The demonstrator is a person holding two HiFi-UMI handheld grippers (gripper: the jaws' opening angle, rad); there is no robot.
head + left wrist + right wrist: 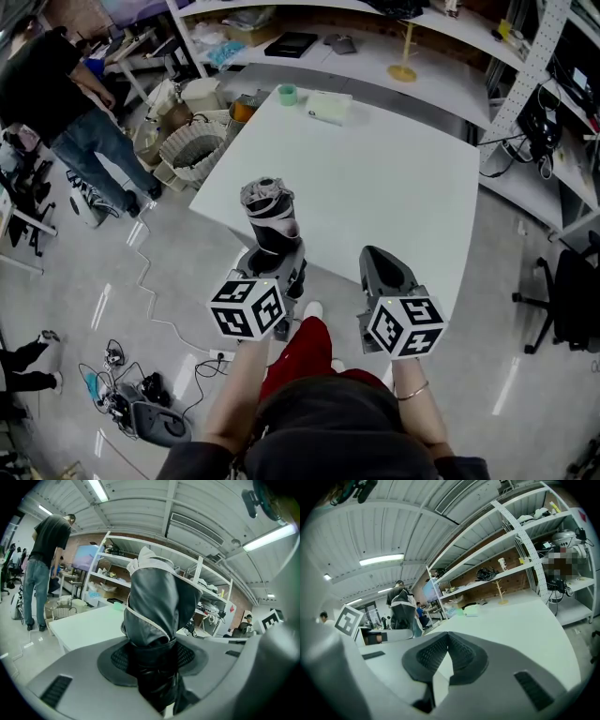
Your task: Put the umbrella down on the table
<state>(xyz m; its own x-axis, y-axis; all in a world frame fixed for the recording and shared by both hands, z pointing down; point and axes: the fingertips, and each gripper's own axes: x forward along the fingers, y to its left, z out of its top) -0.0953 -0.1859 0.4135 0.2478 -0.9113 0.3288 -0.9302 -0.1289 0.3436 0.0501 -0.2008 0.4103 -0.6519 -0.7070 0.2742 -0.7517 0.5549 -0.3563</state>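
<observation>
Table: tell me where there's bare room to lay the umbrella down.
The table is bare from its near edge to its right side, ahead of the umbrella in the left claw. Only the far left corner is taken, by a green item and a pale packet.

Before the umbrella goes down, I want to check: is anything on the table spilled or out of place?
Nothing stands out. The table is bare except a small green object and a pale box at its far edge, nothing spilled. The folded umbrella stands upright in the left gripper.
</observation>
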